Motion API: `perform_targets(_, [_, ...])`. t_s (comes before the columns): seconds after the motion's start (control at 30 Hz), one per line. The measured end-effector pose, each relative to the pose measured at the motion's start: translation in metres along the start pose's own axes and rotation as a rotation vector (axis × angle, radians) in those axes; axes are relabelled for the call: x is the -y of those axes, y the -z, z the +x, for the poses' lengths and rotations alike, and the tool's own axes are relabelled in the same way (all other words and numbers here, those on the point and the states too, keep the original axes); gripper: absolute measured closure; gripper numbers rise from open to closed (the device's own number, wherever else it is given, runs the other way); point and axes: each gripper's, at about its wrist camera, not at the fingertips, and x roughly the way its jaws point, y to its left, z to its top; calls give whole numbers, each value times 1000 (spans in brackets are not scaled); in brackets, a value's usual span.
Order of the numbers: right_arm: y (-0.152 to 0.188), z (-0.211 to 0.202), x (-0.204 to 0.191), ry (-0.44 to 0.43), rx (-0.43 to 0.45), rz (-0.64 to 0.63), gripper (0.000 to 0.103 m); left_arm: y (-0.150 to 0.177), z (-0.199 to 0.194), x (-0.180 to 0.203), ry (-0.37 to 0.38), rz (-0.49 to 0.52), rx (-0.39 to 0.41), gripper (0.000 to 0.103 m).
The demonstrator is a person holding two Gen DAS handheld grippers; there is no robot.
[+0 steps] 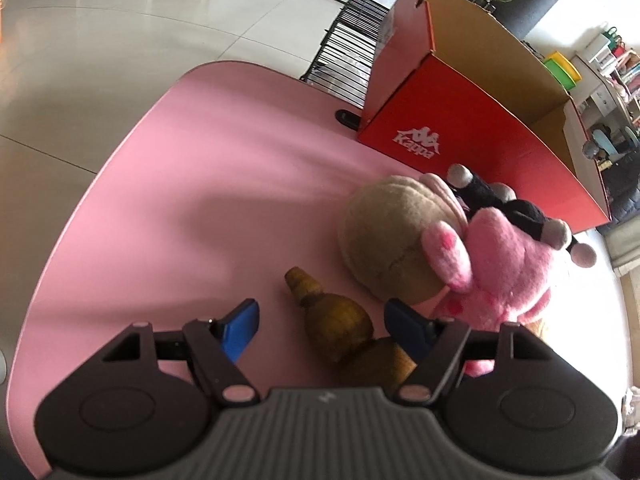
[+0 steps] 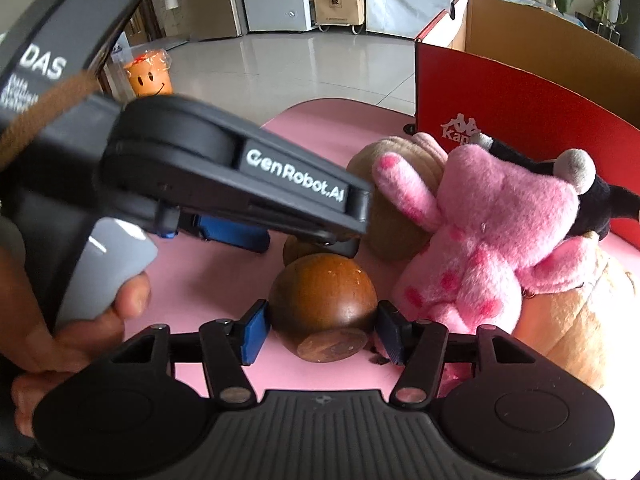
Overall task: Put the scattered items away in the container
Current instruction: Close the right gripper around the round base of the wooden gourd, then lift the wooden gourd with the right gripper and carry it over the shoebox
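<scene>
A brown wooden gourd (image 1: 340, 326) lies on the pink table (image 1: 180, 200). My left gripper (image 1: 324, 332) is open, its blue pads (image 1: 240, 332) on either side of the gourd's upper bulb without touching it. In the right wrist view my right gripper (image 2: 322, 332) is shut on the gourd's large lower bulb (image 2: 324, 300), both pads against its sides. The left gripper (image 2: 288, 240) hovers over the gourd's far end there. An open red shoebox (image 1: 460, 128) stands beyond. A beige plush (image 1: 384, 236), a pink plush (image 1: 504, 272) and a black plush (image 1: 516, 208) lie between gourd and box.
A tan plush (image 2: 580, 320) lies under the pink one at the right. A person's hand (image 2: 120, 312) holds the left gripper's grey handle. A black wire rack (image 1: 348, 52) stands on the floor behind the table. An orange smiley item (image 2: 150, 76) sits far left.
</scene>
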Motion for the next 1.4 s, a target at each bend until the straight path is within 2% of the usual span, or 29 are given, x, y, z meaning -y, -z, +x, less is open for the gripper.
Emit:
perform_targets(0.3, [3, -7, 0, -13, 13, -29, 45, 2, 7, 10, 91, 35, -55, 32])
perform_targets(0.4, [3, -9, 1, -15, 15, -28, 45, 3, 8, 13, 94, 48, -63, 32])
perform_targets(0.53, [1, -11, 1, -16, 11, -27, 45, 1, 9, 8, 111, 3, -70, 32])
perform_targets(0.63, [0, -13, 1, -17, 9, -24, 45, 1, 9, 9, 102, 8, -73, 36])
perform_targets(1.4, [-20, -44, -2, -9, 62, -33, 46, -5, -13, 19, 90, 10, -20, 36])
